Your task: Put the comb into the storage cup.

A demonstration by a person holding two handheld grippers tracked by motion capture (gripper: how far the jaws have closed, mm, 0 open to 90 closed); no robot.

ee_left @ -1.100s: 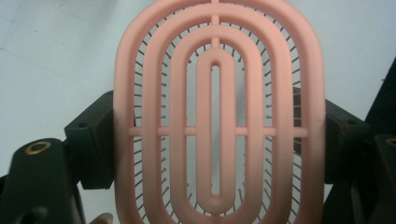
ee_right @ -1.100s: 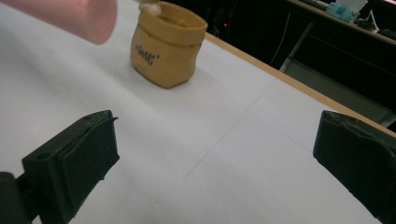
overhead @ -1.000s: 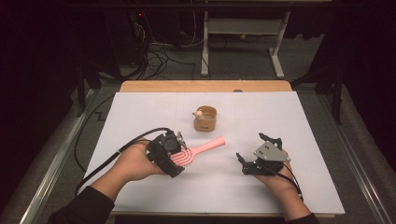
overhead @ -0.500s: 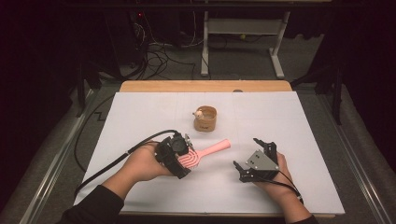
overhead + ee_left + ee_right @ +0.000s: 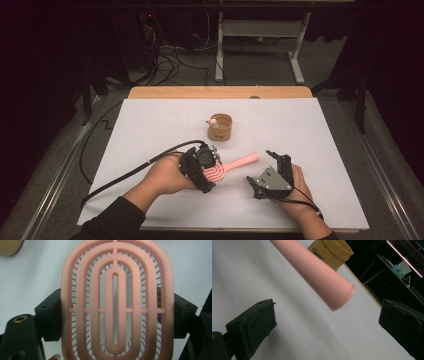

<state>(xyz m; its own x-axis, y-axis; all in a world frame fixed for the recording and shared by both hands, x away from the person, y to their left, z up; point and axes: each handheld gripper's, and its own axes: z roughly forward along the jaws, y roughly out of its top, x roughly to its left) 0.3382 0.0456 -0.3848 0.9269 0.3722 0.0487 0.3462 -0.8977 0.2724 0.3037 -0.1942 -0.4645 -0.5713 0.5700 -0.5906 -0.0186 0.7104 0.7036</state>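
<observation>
While left hand-held gripper (image 5: 209,172) clamps pink hairbrush (image 5: 227,169) across its oval head, jaws pressing both sides, handle points right and away toward right hand-held gripper (image 5: 263,167). Right hand-held gripper: jaws spread wide, holding nothing, handle tip between them in its own view, not touching. Hairbrush near front middle of white counter (image 5: 150,125). Brown cup (image 5: 220,127) stands farther back, well apart from both.
</observation>
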